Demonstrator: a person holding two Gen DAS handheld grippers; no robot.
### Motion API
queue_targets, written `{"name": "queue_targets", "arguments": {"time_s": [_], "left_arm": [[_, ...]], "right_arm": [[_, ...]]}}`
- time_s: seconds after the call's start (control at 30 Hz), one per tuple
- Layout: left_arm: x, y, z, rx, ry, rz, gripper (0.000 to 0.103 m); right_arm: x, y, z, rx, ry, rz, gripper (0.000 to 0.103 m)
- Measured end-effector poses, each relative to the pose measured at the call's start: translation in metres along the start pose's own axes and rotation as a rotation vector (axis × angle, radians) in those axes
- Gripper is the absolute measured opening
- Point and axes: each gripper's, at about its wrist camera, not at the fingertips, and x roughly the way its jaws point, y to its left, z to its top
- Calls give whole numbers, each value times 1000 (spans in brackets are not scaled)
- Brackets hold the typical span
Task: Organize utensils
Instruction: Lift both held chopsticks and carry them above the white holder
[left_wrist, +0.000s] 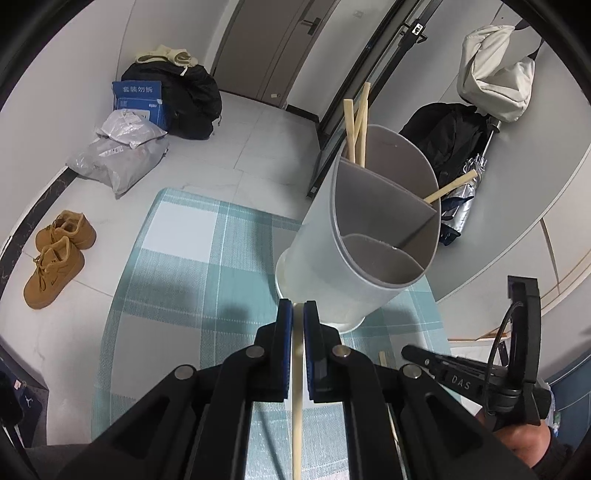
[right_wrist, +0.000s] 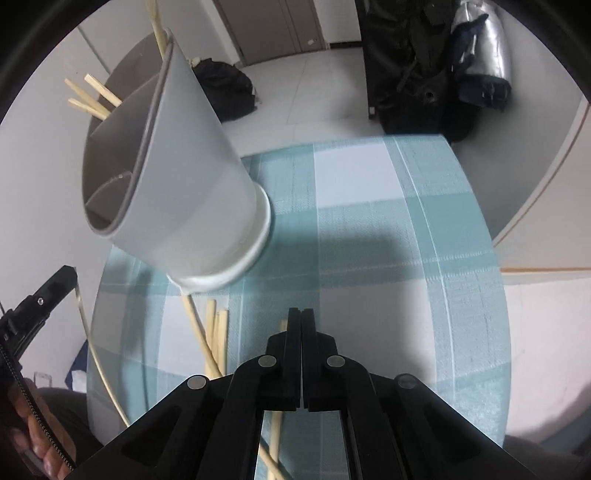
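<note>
A grey divided utensil holder (left_wrist: 373, 236) stands on a teal checked mat (left_wrist: 177, 266), with several wooden chopsticks (left_wrist: 356, 122) in its far compartments. My left gripper (left_wrist: 297, 308) is shut on one pale chopstick (left_wrist: 296, 406), just before the holder's base. In the right wrist view the holder (right_wrist: 184, 177) stands at the left and several loose chopsticks (right_wrist: 216, 336) lie on the mat (right_wrist: 406, 258) below it. My right gripper (right_wrist: 301, 314) is shut and empty, just right of those chopsticks. The left gripper's chopstick (right_wrist: 92, 350) shows at the left.
The mat covers a small round table. On the floor are tan shoes (left_wrist: 55, 258), plastic bags (left_wrist: 118, 158), a blue box (left_wrist: 138, 101) and black bags (left_wrist: 192, 99). A folded umbrella (left_wrist: 465, 199) and black luggage (right_wrist: 406, 74) stand beyond the table.
</note>
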Motion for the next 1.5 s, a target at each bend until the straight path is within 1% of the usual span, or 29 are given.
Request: {"name": "queue_targets", "arguments": {"time_s": [0.03, 0.07, 0.13, 0.17, 0.2, 0.23, 0.3, 0.37, 0.4, 0.53, 0.6, 0.63, 0.7, 0.8, 0.87, 0.97, 1.03, 1.07, 1.13, 1.2, 1.23, 1.33, 1.43, 1.5], "left_arm": [[0, 1, -1, -8, -1, 4, 3], [-1, 2, -1, -14, 0, 5, 3], [-2, 6, -3, -38, 2, 1, 3], [-2, 6, -3, -42, 1, 2, 3], [-3, 8, -4, -46, -1, 6, 3], [-5, 10, -4, -51, -4, 6, 3], [-6, 12, -5, -57, -8, 6, 3], [-7, 14, -4, -63, -12, 12, 3], [-7, 15, -3, -69, -12, 11, 3], [-3, 19, 0, -85, -1, 5, 3], [-2, 19, 1, -83, 0, 3, 3], [-1, 19, 2, -78, -2, 4, 3], [0, 19, 4, -72, -1, 0, 3], [1, 20, 3, -72, 9, -10, 3], [3, 18, 1, -76, 29, -26, 3], [1, 7, -3, -28, 25, -22, 3], [-5, -1, -6, 0, 9, -26, 3], [-8, -3, -7, 10, 2, -20, 3], [-18, -13, -9, 34, -23, -22, 3], [-24, -20, -9, 44, -35, -25, 3], [-30, -26, -10, 51, -52, -20, 3], [-40, -36, -13, 66, -81, -3, 3], [-44, -44, -16, 78, -89, 19, 3], [-48, -48, -17, 89, -92, 30, 3]], "right_arm": [[0, -2, -1, 5, 20, 11, 1], [-2, -6, 0, 4, 19, 18, 4], [-2, -2, 0, -14, 26, 25, 4], [1, 0, 0, -24, 40, 31, 7], [5, 4, 1, -39, 56, 27, 9], [9, 16, 0, -56, 67, 19, 10], [16, 25, 2, -102, 84, -11, 15], [24, 33, 2, -145, 106, -53, 15], [30, 34, 3, -164, 115, -77, 13], [33, 42, -2, -237, 109, -163, 14], [34, 46, -6, -269, 95, -186, 14], [34, 46, -7, -276, 84, -190, 13], [32, 46, -10, -268, 69, -179, 6], [32, 36, -7, -224, 42, -135, 6], [28, 27, 0, -183, 5, -102, 6], [8, 11, 4, -137, -88, -59, 6], [-15, 3, 3, -133, -188, -21, 6], [-25, 1, 3, -140, -223, -18, 6], [-51, -1, -4, -150, -324, 37, 6], [-68, -1, -11, -153, -391, 60, 6], [-76, -1, -15, -149, -424, 91, 6], [-95, 1, -31, -151, -509, 145, 6], [-102, 8, -36, -154, -560, 192, 6], [-103, 10, -45, -154, -584, 204, 6]]}}
